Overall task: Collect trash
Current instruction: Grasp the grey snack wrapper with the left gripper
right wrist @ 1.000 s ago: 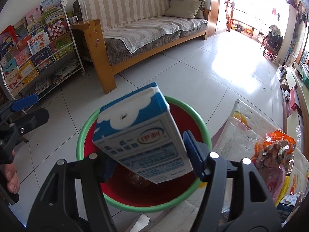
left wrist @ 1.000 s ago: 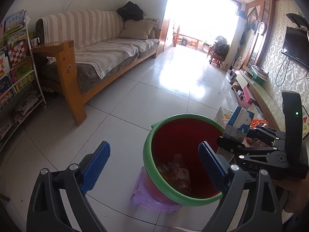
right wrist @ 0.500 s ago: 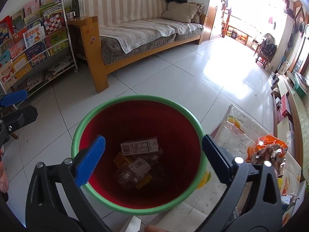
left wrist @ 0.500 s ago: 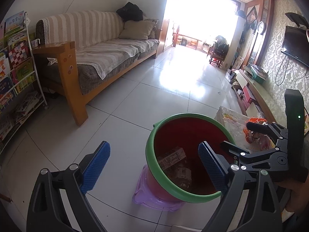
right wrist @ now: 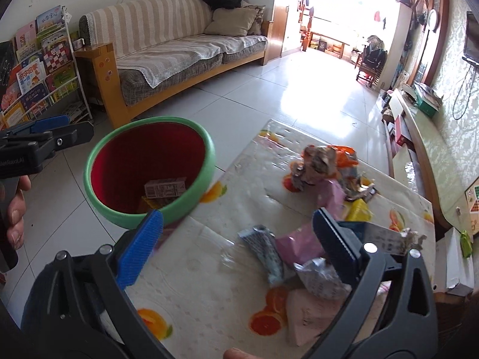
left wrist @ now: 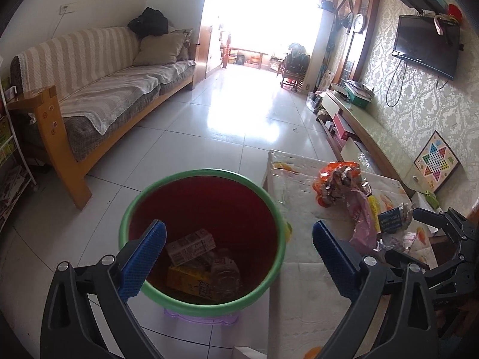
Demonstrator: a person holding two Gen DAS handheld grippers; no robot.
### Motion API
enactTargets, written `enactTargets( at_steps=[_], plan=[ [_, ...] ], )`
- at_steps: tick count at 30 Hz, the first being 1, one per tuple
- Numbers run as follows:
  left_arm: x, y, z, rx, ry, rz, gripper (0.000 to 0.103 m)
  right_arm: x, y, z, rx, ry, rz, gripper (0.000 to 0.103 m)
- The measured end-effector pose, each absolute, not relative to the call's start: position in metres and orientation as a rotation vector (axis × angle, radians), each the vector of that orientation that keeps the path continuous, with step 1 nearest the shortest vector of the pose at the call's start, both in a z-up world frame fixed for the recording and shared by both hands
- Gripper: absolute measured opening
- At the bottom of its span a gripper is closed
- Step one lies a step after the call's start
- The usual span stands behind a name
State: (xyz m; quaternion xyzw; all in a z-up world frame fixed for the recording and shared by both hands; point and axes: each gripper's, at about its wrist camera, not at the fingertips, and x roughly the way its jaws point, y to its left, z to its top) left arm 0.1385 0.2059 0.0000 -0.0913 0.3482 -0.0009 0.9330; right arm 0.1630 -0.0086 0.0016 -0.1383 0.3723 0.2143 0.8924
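The red bin (left wrist: pixel 203 248) with the green rim is the big thing here, so every place is told from it; it sits on a small purple stool (left wrist: pixel 203 318) on the floor, just beside the table (right wrist: pixel 209 269). Inside the bin lie a small carton (left wrist: pixel 190 246), a yellow box (left wrist: pixel 191 284) and some clear plastic; it is far from full.

I think the step now is going for more trash; the right gripper (right wrist: pixel 236 245) hangs over the table to the right of the bin, jaws wide and holding nothing; the trash pile (right wrist: pixel 314 239) of wrappers and packets lies right under it. The left gripper (left wrist: pixel 238 258) is over the bin, its jaws opening, with nothing between them.

Next, I guess, the right gripper must drop onto one wrapper and close on it; the thin packets may slip.
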Motion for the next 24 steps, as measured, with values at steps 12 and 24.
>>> enactTargets(
  at_steps=[12, 24],
  plan=[
    [0.160, 0.062, -0.034, -0.070, 0.839, -0.192, 0.095, 0.149, -0.156, 0.007, -0.192, 0.772, 0.242, 0.098],
    [0.198, 0.021, -0.104, -0.037, 1.026, -0.126, 0.094, 0.134, -0.240, -0.012, -0.105, 0.801, 0.151, 0.098]
  ],
)
